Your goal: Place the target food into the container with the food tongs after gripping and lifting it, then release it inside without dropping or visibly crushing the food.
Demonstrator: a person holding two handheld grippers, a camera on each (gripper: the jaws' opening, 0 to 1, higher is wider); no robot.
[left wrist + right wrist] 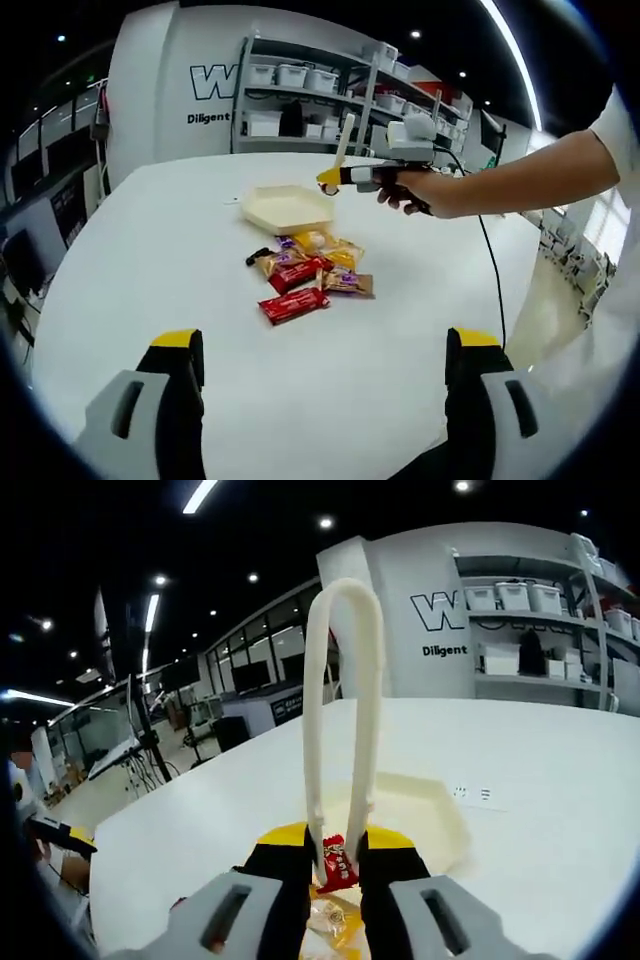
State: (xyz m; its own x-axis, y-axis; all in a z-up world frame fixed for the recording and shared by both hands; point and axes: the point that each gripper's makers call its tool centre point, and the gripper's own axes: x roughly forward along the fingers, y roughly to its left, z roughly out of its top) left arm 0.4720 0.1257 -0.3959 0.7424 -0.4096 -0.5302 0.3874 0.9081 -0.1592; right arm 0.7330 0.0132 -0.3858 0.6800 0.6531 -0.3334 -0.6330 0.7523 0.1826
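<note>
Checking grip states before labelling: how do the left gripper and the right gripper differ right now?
The left gripper has its jaws spread wide with nothing between them; the right gripper has its jaws closed on the cream tongs. The left gripper sits low over bare white table, short of the snack pile; the right gripper is up beside the cream container, its tongs pinching a red snack packet. Both have yellow-tipped black jaws.

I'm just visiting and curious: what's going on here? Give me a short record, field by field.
Surface: white table
Container: cream tray, nothing visible inside
Food: pile of wrapped snacks lying beside the tray
Tool: cream tongs, clamped in the right gripper
Held item: red packet pinched between the tong tips
Left gripper: open, holding nothing
Person: hand holding the right gripper
</note>
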